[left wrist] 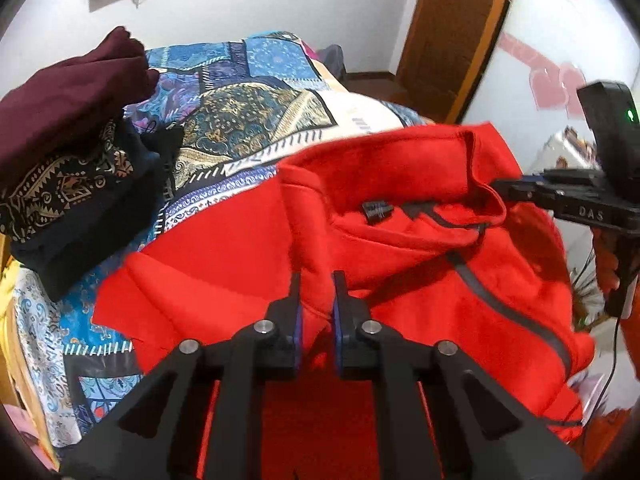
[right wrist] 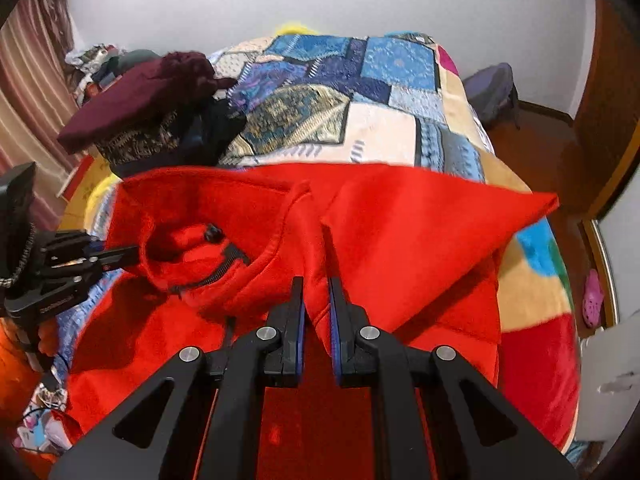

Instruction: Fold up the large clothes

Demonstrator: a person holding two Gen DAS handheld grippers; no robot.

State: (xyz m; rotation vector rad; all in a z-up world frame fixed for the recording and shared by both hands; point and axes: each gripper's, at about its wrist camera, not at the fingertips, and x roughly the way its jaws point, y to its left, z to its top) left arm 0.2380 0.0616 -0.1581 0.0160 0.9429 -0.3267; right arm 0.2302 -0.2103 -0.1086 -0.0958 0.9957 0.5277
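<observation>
The red jacket (left wrist: pixel 400 248) lies on the patchwork blanket (left wrist: pixel 256 112) on the bed, near a pile of folded clothes (left wrist: pixel 72 152). The left gripper (left wrist: pixel 317 280) points down and pinches a fold of red cloth tight. The right gripper (right wrist: pixel 316 284) also points down beside it, pinching another fold.

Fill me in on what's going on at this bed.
A person is folding a red fleece jacket over a patchwork blanket with two handheld grippers. The left gripper and right gripper each pinch a fold of the fabric. A stack of folded clothes sits on the bed beside it.
</observation>
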